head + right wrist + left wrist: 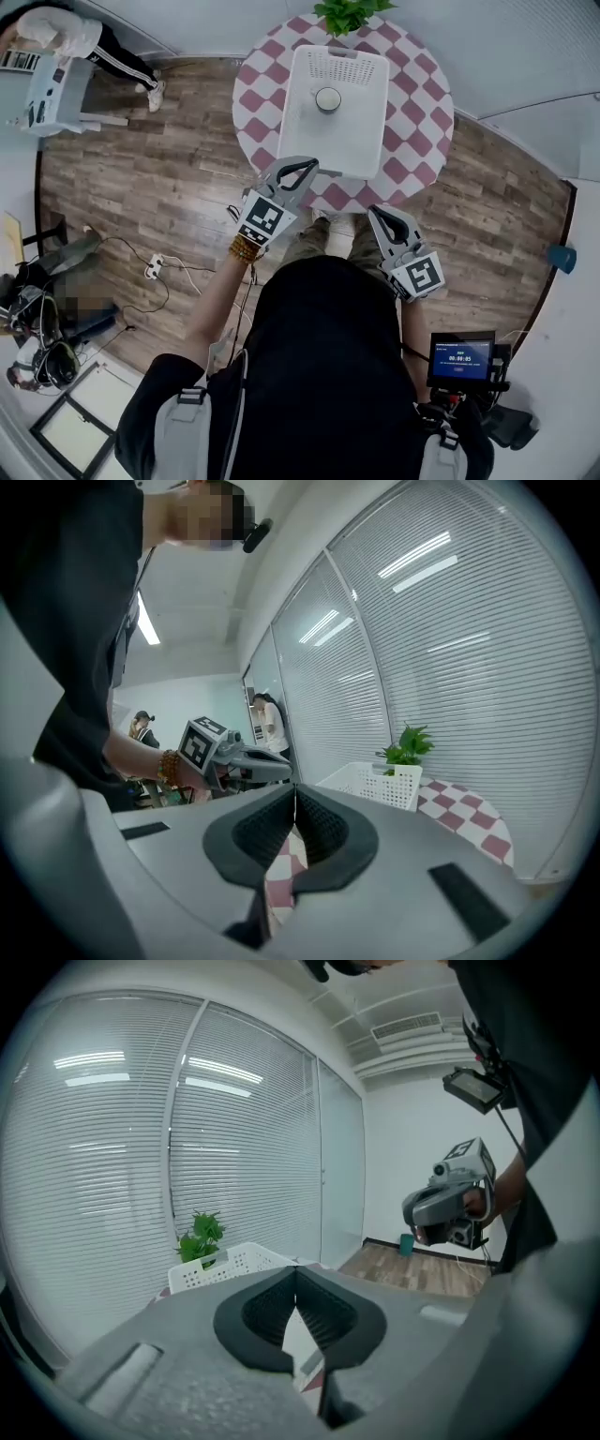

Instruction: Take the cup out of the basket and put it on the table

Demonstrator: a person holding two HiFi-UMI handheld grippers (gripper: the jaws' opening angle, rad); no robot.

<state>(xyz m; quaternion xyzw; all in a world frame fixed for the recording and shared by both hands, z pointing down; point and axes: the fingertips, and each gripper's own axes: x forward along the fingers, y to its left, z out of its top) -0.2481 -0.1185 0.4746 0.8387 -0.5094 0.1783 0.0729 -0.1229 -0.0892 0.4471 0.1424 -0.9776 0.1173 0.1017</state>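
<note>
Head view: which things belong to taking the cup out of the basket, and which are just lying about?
Job in hand: cup, white basket, checkered table, left gripper and right gripper, both shut and empty.

Lying about: potted plant, power strip on the floor, blue bin, small screen.

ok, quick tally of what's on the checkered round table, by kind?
white basket: 1
cup, standing inside it: 1
green plant, at the far edge: 1
Total: 3
</note>
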